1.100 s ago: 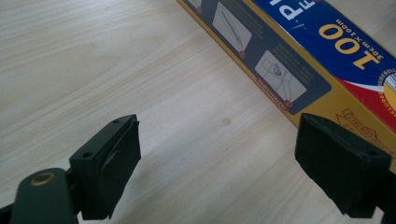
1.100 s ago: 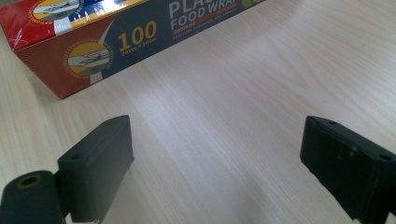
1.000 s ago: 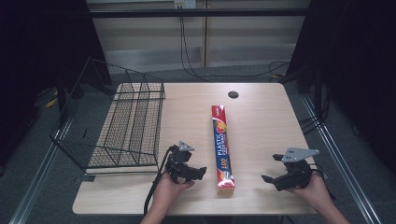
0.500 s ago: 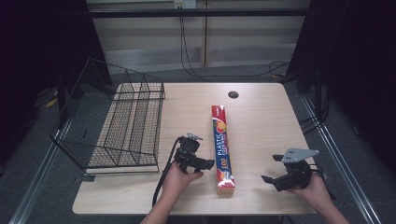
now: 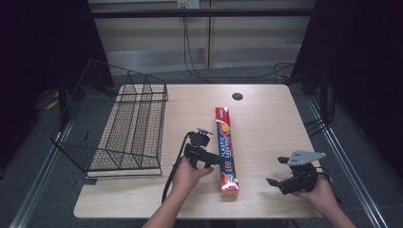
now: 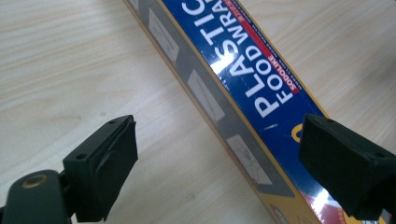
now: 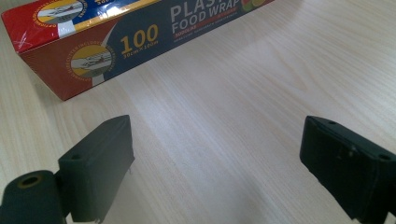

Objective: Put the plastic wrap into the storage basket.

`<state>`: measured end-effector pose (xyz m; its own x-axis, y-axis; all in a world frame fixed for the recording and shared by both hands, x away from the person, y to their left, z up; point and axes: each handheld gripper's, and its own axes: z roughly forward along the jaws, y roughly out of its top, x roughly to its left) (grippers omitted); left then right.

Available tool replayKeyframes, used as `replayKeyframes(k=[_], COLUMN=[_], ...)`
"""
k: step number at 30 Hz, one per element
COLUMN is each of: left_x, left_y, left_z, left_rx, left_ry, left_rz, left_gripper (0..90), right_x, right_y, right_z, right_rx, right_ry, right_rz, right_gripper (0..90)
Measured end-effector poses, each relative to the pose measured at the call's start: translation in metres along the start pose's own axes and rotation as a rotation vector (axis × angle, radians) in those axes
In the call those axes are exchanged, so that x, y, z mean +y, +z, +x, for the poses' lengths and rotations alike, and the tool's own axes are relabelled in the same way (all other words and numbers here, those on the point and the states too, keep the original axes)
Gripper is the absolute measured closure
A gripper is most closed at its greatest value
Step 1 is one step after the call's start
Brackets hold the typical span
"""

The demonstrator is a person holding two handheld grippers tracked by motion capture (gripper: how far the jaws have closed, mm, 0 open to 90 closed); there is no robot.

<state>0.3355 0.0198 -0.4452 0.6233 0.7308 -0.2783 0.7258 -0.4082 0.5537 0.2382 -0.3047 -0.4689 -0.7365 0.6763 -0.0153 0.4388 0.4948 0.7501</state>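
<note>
**Near the bench's front edge: wrap box between wide jaws**

Toward the front edge of the bench [image 5: 266,114] lies the food wrap box [image 5: 225,151], lengthwise. From above, the left gripper [image 5: 215,160] sits just beside it; its own view shows jaws apart (just opened further) straddling the box [image 6: 243,79] untouched. The right gripper [image 5: 278,172], jaws apart, faces the box's end [image 7: 88,46]. A wire basket [image 5: 128,128] occupies the left edge.
</note>
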Motion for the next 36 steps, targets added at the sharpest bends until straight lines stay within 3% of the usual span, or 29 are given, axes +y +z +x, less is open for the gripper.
replayKeyframes(k=[10,16,18,24,25,28,36], left_x=[0.011,0.019,0.022,0.027,0.029,0.034,0.041], left_y=[0.003,0.007,0.009,0.016,0.018,0.02,0.027], left_z=[0.003,0.004,0.004,0.001,-0.001,-0.004,-0.009], left_rx=[0.01,0.013,-0.013,-0.009,-0.02,-0.029,0.002], left_ry=[-0.025,-0.01,-0.05,-0.049,-0.066,-0.068,-0.087], left_rz=[-0.012,0.009,-0.013,0.001,-0.006,-0.008,-0.025], left_gripper=[11.1,10.9,11.0,11.3,12.1,12.1,13.0], right_x=[0.0,0.0,0.0,0.0,0.0,0.0,0.0], right_y=[0.0,0.0,0.0,0.0,-0.001,-0.002,-0.002], right_z=[0.0,0.0,0.0,0.0,0.0,-0.001,-0.001], right_rx=[0.003,0.001,0.0,0.0,0.001,0.006,0.005], right_ry=[0.003,0.007,0.009,0.012,0.008,0.007,0.012], right_rz=[-0.004,-0.014,-0.015,-0.011,-0.016,-0.02,-0.016], right_gripper=[9.9,9.9,9.9,9.9,10.2,10.8,11.0])
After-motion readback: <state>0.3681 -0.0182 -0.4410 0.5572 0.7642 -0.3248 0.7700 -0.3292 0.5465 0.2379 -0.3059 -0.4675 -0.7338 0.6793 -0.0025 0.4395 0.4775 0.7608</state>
